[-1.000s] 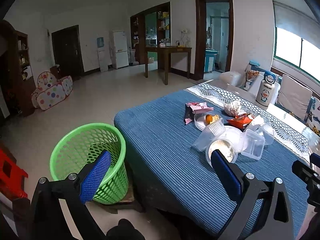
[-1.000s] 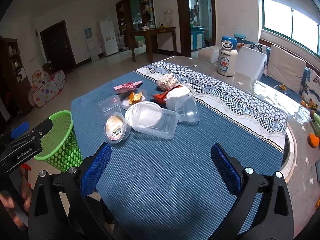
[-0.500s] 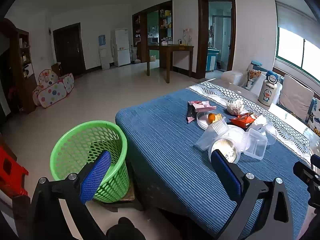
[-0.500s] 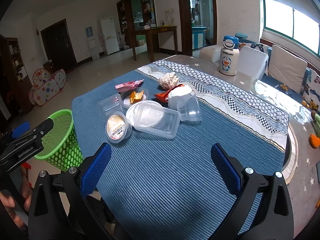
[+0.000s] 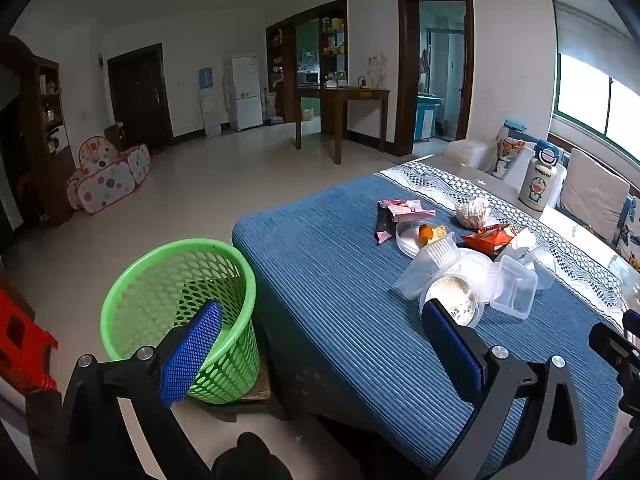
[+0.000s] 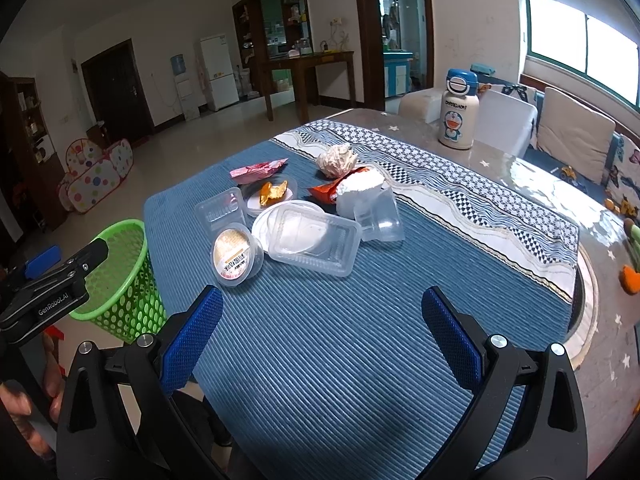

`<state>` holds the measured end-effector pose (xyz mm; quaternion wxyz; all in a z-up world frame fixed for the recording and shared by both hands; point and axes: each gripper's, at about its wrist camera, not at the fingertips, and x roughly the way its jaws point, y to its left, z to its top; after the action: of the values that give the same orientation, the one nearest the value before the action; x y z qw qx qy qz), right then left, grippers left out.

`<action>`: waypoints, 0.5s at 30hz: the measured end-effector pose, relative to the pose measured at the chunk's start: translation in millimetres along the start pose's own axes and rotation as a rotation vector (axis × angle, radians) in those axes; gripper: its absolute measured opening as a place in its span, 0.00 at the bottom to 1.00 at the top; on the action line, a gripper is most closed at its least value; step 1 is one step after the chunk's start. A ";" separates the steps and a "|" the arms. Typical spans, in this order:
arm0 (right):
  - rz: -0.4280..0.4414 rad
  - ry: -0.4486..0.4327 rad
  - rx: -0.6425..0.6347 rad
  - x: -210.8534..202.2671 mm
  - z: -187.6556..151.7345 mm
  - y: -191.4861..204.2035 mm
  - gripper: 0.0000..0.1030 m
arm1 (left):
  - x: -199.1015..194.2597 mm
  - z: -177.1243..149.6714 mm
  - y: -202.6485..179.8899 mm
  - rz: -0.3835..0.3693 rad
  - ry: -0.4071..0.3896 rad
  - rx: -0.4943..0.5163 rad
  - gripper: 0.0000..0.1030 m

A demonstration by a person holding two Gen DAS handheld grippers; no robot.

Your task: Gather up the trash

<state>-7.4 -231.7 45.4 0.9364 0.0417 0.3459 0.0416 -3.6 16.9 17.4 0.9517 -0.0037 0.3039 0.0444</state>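
Note:
A heap of trash lies on the blue tablecloth (image 6: 320,340): a round lidded tub (image 6: 234,256) (image 5: 452,300), a clear rectangular tray (image 6: 316,240), a clear cup (image 6: 380,220), a pink wrapper (image 6: 258,170) (image 5: 404,210), an orange wrapper (image 6: 326,192), a crumpled tissue (image 6: 337,160) and a small dish with orange scraps (image 6: 272,194). A green mesh basket (image 5: 180,312) (image 6: 120,276) stands on the floor at the table's left end. My right gripper (image 6: 322,324) is open above the cloth, short of the heap. My left gripper (image 5: 320,336) is open, between basket and table edge.
A white cartoon flask (image 6: 458,110) stands at the table's far side, by sofa cushions (image 6: 572,136). A red stool (image 5: 20,344) sits on the floor left of the basket. A spotted play tent (image 5: 108,176) and a wooden desk (image 5: 340,120) stand farther back.
Both grippers have drifted slightly back and up, so the trash heap sits a little farther off in both views. Both stay open and empty.

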 end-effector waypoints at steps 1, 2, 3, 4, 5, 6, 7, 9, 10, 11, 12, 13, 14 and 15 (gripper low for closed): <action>0.000 0.001 0.000 -0.1 -0.1 0.1 0.95 | 0.2 -0.4 0.2 0.001 0.000 0.000 0.94; 0.001 0.001 0.001 -0.2 -0.2 0.1 0.95 | 0.7 -0.4 0.6 0.000 0.001 -0.001 0.94; 0.002 0.000 0.000 -0.3 -0.2 0.2 0.95 | 1.1 -0.5 0.6 0.001 0.002 -0.001 0.94; 0.002 0.001 0.000 0.2 -0.2 0.1 0.95 | 1.6 -0.6 0.7 0.002 0.003 -0.002 0.94; 0.001 0.002 0.001 0.2 -0.3 -0.1 0.95 | 2.3 -0.4 0.5 0.002 0.005 -0.003 0.94; 0.003 0.001 0.001 0.1 -0.3 -0.2 0.95 | 2.8 -0.2 0.6 0.002 0.007 -0.003 0.94; 0.002 0.001 0.000 0.2 -0.3 -0.1 0.95 | 3.2 0.0 0.5 0.003 0.008 -0.003 0.94; 0.003 0.001 0.000 0.1 -0.2 -0.2 0.95 | 3.7 0.0 1.0 0.005 0.010 -0.004 0.94; 0.004 0.001 0.001 0.2 -0.2 -0.2 0.95 | 4.3 0.6 0.6 0.004 0.011 -0.005 0.94; 0.004 0.002 0.001 1.0 0.1 -0.3 0.95 | 4.6 0.6 0.7 0.005 0.012 -0.005 0.94; 0.003 0.001 0.001 1.0 0.1 -0.2 0.95 | 5.0 0.5 0.7 0.006 0.012 -0.006 0.94; 0.003 0.002 0.001 1.1 0.1 -0.3 0.95 | 5.3 0.8 0.6 0.006 0.013 -0.006 0.94; 0.004 0.002 0.002 1.2 0.1 -0.4 0.95 | 5.8 0.7 0.5 0.006 0.015 -0.006 0.94; 0.005 0.003 0.003 1.7 0.3 -0.7 0.95 | 6.2 0.7 0.6 0.007 0.015 -0.006 0.94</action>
<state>-5.8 -232.2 44.5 0.9358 0.0439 0.3471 0.0434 1.8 18.0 14.4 0.9492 -0.0060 0.3109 0.0488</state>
